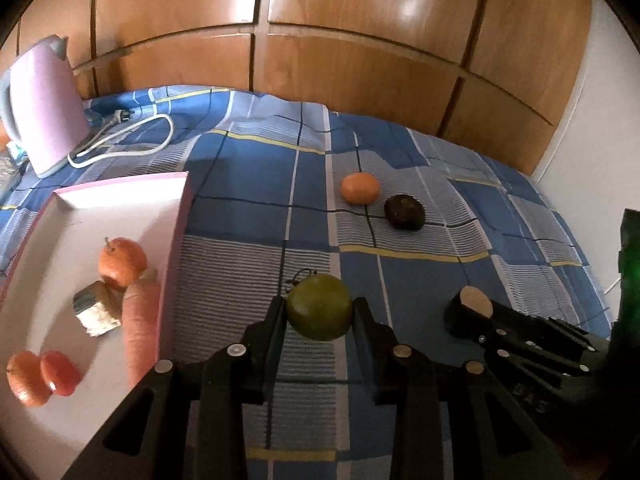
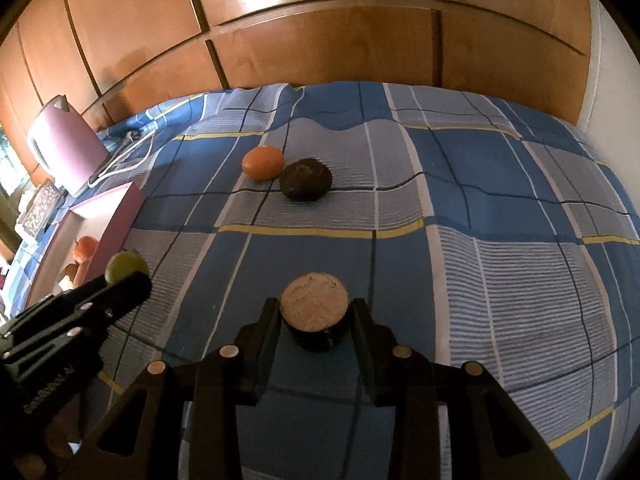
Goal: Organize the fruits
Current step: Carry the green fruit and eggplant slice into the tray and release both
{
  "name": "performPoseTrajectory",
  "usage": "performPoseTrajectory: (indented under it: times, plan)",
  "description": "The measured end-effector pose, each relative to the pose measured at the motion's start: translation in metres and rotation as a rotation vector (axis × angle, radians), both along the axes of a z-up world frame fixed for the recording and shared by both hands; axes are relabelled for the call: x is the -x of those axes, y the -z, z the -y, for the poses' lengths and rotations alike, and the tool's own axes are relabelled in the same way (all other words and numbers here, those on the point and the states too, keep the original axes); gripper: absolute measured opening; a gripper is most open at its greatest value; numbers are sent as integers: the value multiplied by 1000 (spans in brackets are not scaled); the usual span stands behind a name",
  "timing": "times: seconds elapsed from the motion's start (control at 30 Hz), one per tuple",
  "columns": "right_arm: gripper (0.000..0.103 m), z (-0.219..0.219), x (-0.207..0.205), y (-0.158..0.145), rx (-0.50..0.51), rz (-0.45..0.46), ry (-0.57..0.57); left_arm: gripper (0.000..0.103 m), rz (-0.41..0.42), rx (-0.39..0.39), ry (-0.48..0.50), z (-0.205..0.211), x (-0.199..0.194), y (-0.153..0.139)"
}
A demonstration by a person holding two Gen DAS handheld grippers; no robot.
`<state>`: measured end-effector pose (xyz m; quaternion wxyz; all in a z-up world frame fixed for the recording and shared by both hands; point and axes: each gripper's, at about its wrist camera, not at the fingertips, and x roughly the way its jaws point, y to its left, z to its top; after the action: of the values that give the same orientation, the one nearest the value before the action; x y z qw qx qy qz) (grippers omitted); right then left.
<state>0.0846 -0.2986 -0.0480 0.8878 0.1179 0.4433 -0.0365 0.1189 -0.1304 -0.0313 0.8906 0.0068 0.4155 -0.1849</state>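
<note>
One green tomato (image 1: 319, 312) sits clamped in the left gripper (image 1: 319, 314) above the bedspread, beside the pink tray (image 1: 176, 240). The right gripper (image 2: 314, 322) grips one halved dark fruit (image 2: 314, 312). Three oranges, one carrot (image 1: 141, 328) and one red fruit (image 1: 60, 372) fill the tray; one orange (image 1: 360, 188) and one dark avocado (image 1: 405, 212) lie on the blue checked bedspread (image 1: 260, 168), before wooden cupboards (image 1: 360, 40) and one pink kettle (image 1: 44, 104).

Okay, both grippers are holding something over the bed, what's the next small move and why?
Probably carry the left gripper leftward over the pink tray and release. It is shut on the green fruit, just right of the tray wall, and the tray already holds oranges and a carrot. The right gripper, shut on the cut dark piece, can follow.
</note>
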Motion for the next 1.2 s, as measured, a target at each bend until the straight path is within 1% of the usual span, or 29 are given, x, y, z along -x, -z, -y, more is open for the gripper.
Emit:
performPoseTrajectory:
  times: [0.1, 0.17, 0.3, 0.4, 0.53, 0.97, 1.1, 1.2]
  plan:
    - [36, -2, 3, -1, -3, -5, -2, 33, 11, 8, -5, -6, 6, -6]
    - [36, -5, 4, 0, 17, -6, -9, 33, 13, 11, -6, -9, 8, -8]
    - [36, -5, 4, 1, 15, -2, 4, 33, 32, 12, -8, -19, 19, -17]
    - [36, -9, 4, 0, 34, -4, 1, 33, 55, 25, -25, -32, 25, -25]
    - [35, -12, 5, -1, 31, -11, -1, 33, 73, 42, -52, -47, 28, -32]
    - [35, -43, 14, -2, 46, -18, -69, 33, 79, 51, -76, -63, 35, -33]
    - [35, -45, 16, -3, 29, -16, -75, 33, 88, 48, -86, -67, 37, -36]
    - [35, -49, 16, -3, 37, -19, -92, 33, 94, 48, -102, -73, 38, -39]
